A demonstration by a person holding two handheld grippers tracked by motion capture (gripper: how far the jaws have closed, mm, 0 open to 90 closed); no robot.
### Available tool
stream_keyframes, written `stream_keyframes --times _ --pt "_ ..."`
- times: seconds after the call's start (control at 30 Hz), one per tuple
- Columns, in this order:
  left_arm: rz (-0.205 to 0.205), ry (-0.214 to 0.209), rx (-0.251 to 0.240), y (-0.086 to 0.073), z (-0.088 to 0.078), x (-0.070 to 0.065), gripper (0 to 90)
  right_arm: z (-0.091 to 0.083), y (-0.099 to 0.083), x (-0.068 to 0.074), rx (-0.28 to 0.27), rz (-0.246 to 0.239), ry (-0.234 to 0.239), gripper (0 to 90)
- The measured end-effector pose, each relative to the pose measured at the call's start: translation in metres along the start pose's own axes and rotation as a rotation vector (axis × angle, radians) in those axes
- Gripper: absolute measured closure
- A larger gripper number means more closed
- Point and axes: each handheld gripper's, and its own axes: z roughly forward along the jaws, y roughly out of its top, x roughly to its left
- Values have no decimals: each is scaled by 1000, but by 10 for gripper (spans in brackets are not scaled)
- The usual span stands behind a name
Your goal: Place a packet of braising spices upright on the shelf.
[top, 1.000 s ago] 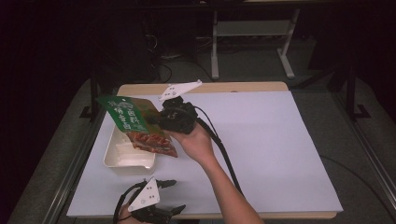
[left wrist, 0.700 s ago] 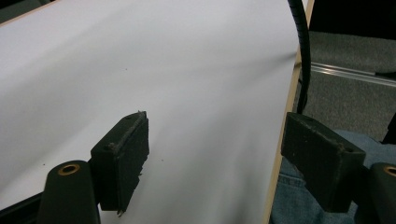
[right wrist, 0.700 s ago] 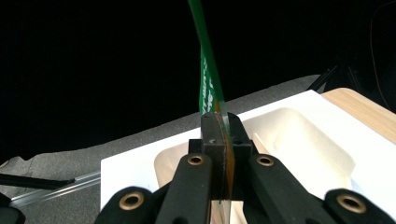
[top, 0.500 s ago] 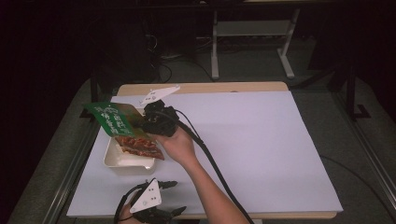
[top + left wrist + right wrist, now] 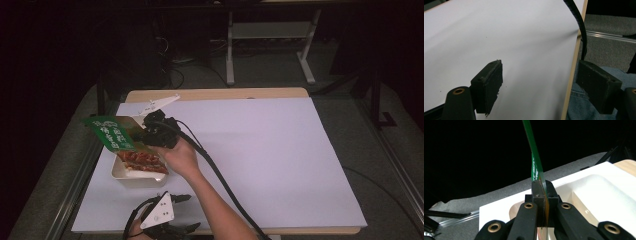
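A green snack packet (image 5: 114, 133) with a clear lower part full of reddish food hangs over a white tray (image 5: 131, 175) at the table's left. My right gripper (image 5: 150, 134) is shut on the packet's side. In the right gripper view the jaws pinch the packet's (image 5: 534, 162) thin green edge, with the tray (image 5: 596, 192) below. My left gripper (image 5: 172, 214) rests at the table's front edge, open. Its pads (image 5: 489, 85) stand wide apart over the white sheet with nothing between them.
A white sheet (image 5: 260, 160) covers the wooden table (image 5: 215, 93). A black cable (image 5: 220, 175) trails from my right gripper along the forearm. The person's jeans (image 5: 584, 105) show past the table's front edge. Dark floor and a metal stand (image 5: 270, 37) lie beyond.
My right gripper has carried the green packet leftward and lower, from above the tray's right side to over its left end. The left gripper has stayed put.
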Motion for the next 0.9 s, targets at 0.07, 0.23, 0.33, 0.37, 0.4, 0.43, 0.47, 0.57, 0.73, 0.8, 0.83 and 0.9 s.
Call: stream_keyframes --times 0.07,0.23,0.33,0.37,0.4,0.43,0.47,0.57,0.73,0.8,0.83,0.9 --pt "-2 -1 5 -1 1 0 214 6 -2 0 3 11 3 897" --pt "7 0 7 -1 1 -1 214 11 -6 -1 -1 27 2 897" --pt "0 -1 12 -1 3 -1 212 12 -10 -4 -11 54 -2 897" --pt "6 0 16 -2 3 0 212 13 -13 -6 -26 70 4 897" --pt "6 0 16 -2 3 0 212 13 -13 -6 -26 70 4 897" --pt "5 0 14 -1 3 0 212 13 -14 -7 -35 78 -1 897" --pt "4 1 13 -1 3 0 212 13 -15 -7 -35 79 -4 897" --pt "15 4 18 -1 2 0 212 13 -18 -9 -28 69 -36 895" --pt "17 1 17 -1 3 0 212 16 -23 -12 -9 51 -51 887" --pt "14 0 14 -1 3 -1 212 16 -23 -13 -7 48 -53 885" --pt "18 1 16 -1 3 -1 212 16 -23 -14 -5 47 -51 879" --pt "16 4 16 -1 3 0 212 20 -23 -16 42 30 -74 838"
